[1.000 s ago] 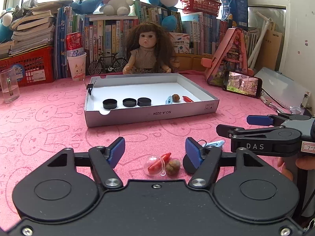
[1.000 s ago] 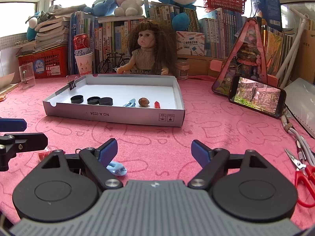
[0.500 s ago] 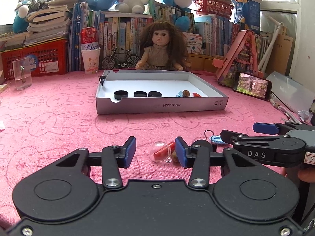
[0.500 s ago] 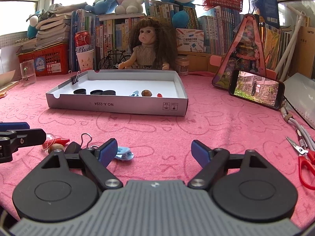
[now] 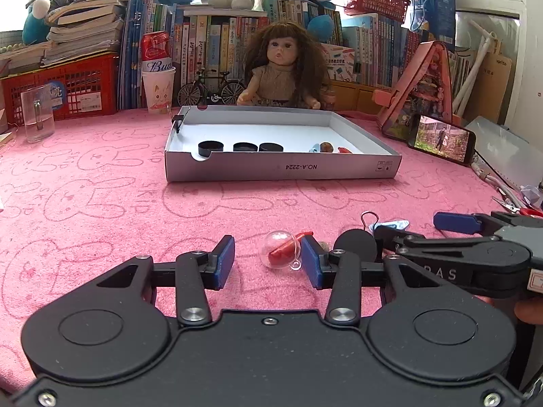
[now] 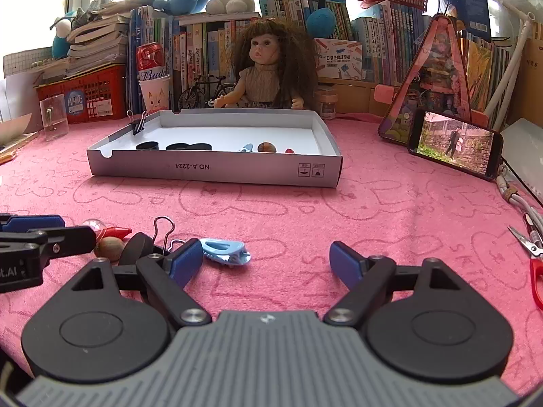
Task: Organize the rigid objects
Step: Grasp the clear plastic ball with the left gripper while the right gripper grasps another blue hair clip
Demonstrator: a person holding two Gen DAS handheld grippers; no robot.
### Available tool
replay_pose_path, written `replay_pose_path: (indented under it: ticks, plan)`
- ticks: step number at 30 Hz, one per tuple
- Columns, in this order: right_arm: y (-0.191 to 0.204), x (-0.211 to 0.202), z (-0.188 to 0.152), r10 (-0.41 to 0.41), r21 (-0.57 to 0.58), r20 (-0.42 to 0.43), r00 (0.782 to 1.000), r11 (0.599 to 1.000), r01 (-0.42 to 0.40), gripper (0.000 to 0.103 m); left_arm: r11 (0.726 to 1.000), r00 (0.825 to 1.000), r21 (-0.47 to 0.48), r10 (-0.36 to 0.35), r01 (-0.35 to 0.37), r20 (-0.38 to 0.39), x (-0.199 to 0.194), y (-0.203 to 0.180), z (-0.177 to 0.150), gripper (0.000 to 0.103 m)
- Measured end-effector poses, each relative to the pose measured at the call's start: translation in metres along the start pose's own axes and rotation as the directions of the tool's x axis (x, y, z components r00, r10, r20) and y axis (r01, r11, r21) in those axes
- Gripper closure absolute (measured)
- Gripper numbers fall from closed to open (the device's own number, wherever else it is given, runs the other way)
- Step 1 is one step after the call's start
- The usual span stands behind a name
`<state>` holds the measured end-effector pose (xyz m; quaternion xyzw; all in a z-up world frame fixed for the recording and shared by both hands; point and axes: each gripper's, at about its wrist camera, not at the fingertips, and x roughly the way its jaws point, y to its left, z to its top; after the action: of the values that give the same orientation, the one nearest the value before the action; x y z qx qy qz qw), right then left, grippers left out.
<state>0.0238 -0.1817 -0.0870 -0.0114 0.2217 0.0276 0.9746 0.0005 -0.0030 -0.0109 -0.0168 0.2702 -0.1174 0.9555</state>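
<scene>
2 grippers: we hold one in each hand, low over the pink cloth [image 5: 101,183].
Box [image 5: 281,169]: white, shallow, far side of the cloth, in front of a doll [image 5: 283,68].
In the box: we count 3 black caps [image 5: 210,147] in a row at left, then a blue clip, a nut and a red bit at right; a binder clip [image 6: 139,125] grips its back left corner.
Left gripper [image 5: 268,261]: jaws have just been closing and now stand partly spread; a clear ball [image 5: 281,249] with a red piece inside sits between them, against the right pad, clear of the left pad, so we see no grip.
Right gripper [image 6: 268,259]: spread wide, nothing between its pads.
Loose pile: black disc [image 6: 135,247], nut [image 6: 108,249], wire binder clip [image 6: 163,230] and blue clip [image 6: 224,251] lie close together on the cloth, just beside the ball.
Blue clip: just beside the right gripper's left finger [image 6: 183,261].
Right edge: phone [image 6: 454,142] propped up, scissors [image 6: 532,254] near it.
</scene>
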Motion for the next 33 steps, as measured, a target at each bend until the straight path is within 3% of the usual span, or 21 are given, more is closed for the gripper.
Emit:
replay_pose_path:
  ticks: [1, 4, 13, 22, 29, 33]
  plan:
    - [0.000, 0.000, 0.000, 0.000, 0.001, -0.001, 1.000, 1.000, 0.000, 0.014, 1.000, 1.000, -0.011, -0.005, 0.005, 0.001, 0.001, 0.001, 0.001, 0.062]
    - [0.001, 0.000, 0.000, -0.001, -0.001, 0.003, 1.000, 1.000, 0.001, 0.014, 0.995, 0.998, -0.074, -0.066, 0.065, -0.008, 0.006, 0.007, 0.004, 0.080]
    - [0.001, -0.001, 0.001, 0.015, 0.005, 0.001, 1.000, 1.000, -0.015, 0.014, 0.993, 0.999, -0.108, -0.035, 0.037, 0.020, 0.002, 0.017, 0.008, 0.081]
    - [0.006, -0.002, 0.005, 0.035, 0.032, 0.011, 0.999, 0.999, -0.035, 0.023, 0.996, 0.999, -0.087, 0.020, -0.016, 0.039, 0.000, 0.020, 0.012, 0.081]
    - [0.013, -0.001, 0.004, -0.056, 0.073, 0.010, 0.998, 0.996, 0.055, 0.024, 0.996, 0.999, -0.083, 0.022, -0.019, 0.034, 0.003, 0.018, 0.010, 0.080]
    - [0.016, -0.001, 0.001, -0.065, 0.085, 0.001, 0.998, 0.994, 0.065, 0.026, 0.996, 0.999, -0.082, 0.025, -0.023, 0.032, 0.004, 0.018, 0.009, 0.080]
